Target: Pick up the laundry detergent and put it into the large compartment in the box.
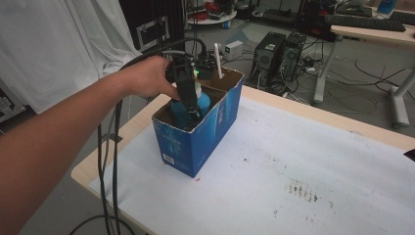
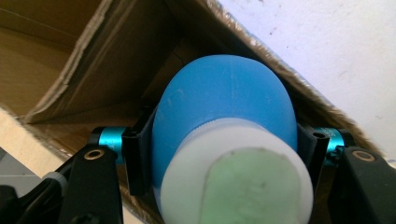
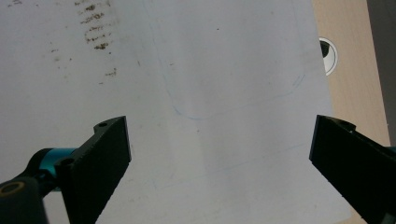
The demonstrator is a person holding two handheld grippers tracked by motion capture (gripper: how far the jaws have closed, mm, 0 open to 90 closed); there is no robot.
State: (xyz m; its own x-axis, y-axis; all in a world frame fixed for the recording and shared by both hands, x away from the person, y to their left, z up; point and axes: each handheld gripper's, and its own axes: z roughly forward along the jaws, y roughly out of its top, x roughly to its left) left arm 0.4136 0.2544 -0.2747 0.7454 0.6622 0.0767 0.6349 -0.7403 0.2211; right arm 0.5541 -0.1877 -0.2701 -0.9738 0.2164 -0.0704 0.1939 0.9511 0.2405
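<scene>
Blue bottle (image 2: 224, 107) with white cap (image 2: 233, 177), clamped between the jaws of the left gripper (image 2: 224, 154), pads pressed on the shoulder just under the cap. Hanging cap-up inside the open blue cardboard box (image 1: 205, 132), brown inner walls rising on both sides of the jaws, the box's torn rim just beyond the right-hand jaw. Seen from the high view as a rounded blue body under the left gripper (image 1: 192, 105), partly masked by the hand (image 1: 147, 78) and the cables.

Smooth plastic by the look of it, so probably slippery under hard pads; stiff at the shoulder, likely softer and squeezable lower on the belly. Weight hard to judge, contents hidden. Best hold right where it is now: on the narrow shoulder below the cap, where the cap's lip stops a slide downward. Belly too wide and too curved for a sure grip.

Right gripper (image 3: 219, 154) spread wide, nothing between the jaws, over the bare white table cover (image 3: 210, 56), smudged dark marks (image 3: 95, 32) up and to the left of its jaws.
</scene>
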